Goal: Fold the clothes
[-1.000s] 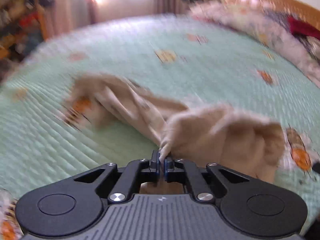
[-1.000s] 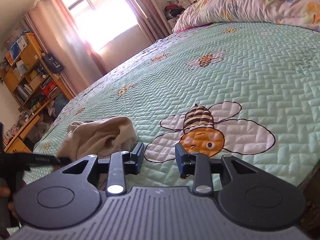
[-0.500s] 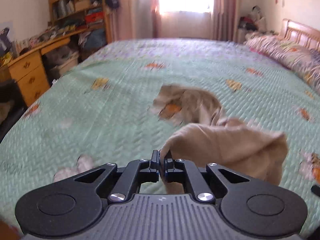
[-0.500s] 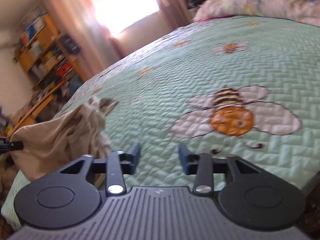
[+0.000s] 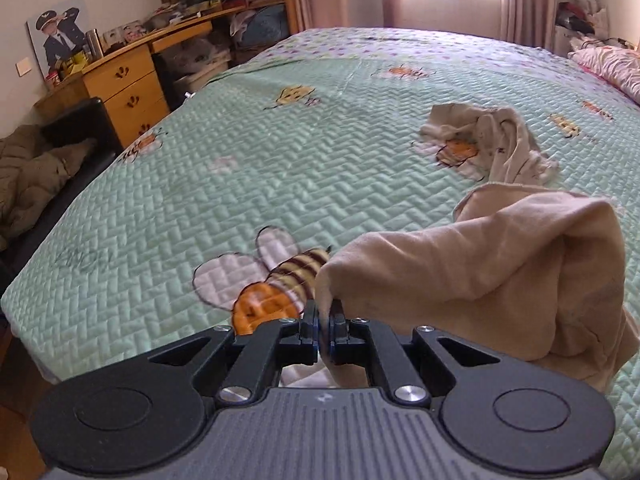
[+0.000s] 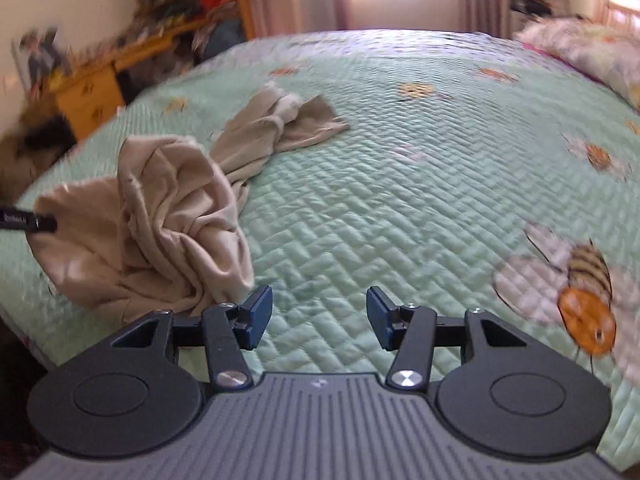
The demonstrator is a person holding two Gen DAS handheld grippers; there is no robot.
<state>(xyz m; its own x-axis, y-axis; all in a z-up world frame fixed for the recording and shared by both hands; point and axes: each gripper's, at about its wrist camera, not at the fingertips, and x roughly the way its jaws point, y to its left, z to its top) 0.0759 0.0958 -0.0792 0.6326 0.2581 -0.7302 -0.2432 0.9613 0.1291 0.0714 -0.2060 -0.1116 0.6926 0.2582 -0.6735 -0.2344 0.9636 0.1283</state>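
A beige garment (image 5: 480,272) lies crumpled on the green bee-print quilt (image 5: 280,160). My left gripper (image 5: 325,326) is shut on an edge of it and holds that edge lifted, the cloth bunched to the right. The garment's far end (image 5: 500,140) trails away across the bed. In the right wrist view the same garment (image 6: 160,220) is a heap at the left, with the left gripper's finger (image 6: 28,222) pinching its left corner. My right gripper (image 6: 319,316) is open and empty, just right of the heap, above the quilt (image 6: 400,200).
A wooden desk with drawers (image 5: 120,84) and shelves stand left of the bed. A dark chair with a brown jacket (image 5: 36,176) is at the near left. A pink floral duvet (image 5: 608,68) lies at the far right. The bed's near edge runs just below the grippers.
My left gripper has pulled the held edge toward the bed's near left corner and swung left. My right gripper has swung left toward the heap and opened wider.
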